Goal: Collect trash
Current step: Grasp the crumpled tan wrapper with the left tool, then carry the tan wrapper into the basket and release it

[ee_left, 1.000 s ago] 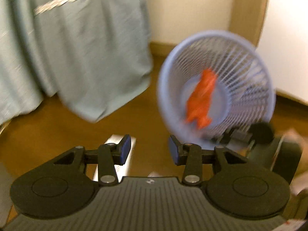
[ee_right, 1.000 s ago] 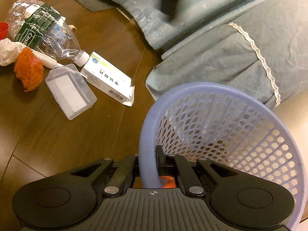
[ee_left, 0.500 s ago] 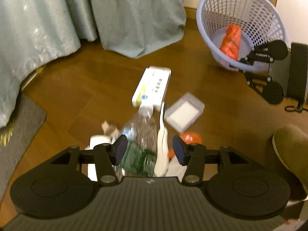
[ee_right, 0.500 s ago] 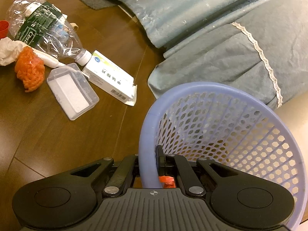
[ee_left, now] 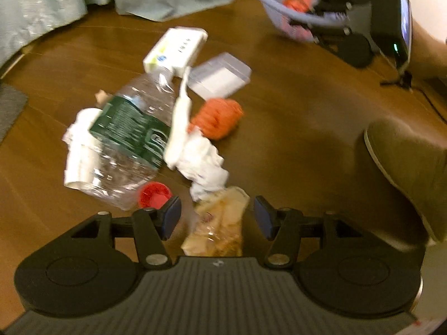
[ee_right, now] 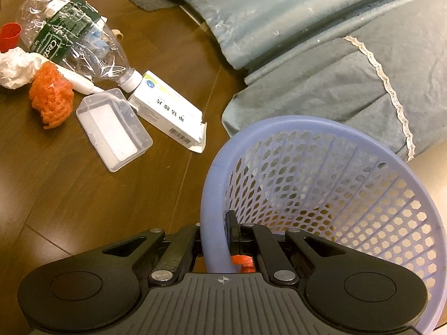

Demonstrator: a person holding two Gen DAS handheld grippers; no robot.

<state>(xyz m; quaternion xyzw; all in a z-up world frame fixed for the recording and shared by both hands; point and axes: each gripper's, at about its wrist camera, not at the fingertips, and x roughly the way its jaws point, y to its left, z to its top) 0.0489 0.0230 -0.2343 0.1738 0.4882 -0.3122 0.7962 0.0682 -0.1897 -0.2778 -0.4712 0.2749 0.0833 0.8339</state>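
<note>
1. The left gripper [ee_left: 216,219] hangs released over the floor, its jaws just having widened; a crumpled wrapper [ee_left: 216,226] lies between them, untouched, long axis running away from the gripper.
2. The right gripper [ee_right: 215,234] is clenched on the basket [ee_right: 212,184] rim, well apart from the pile.

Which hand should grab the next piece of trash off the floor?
Left. The left gripper is open right above the crinkly wrapper, while the right gripper is busy clamping the basket rim.
</note>
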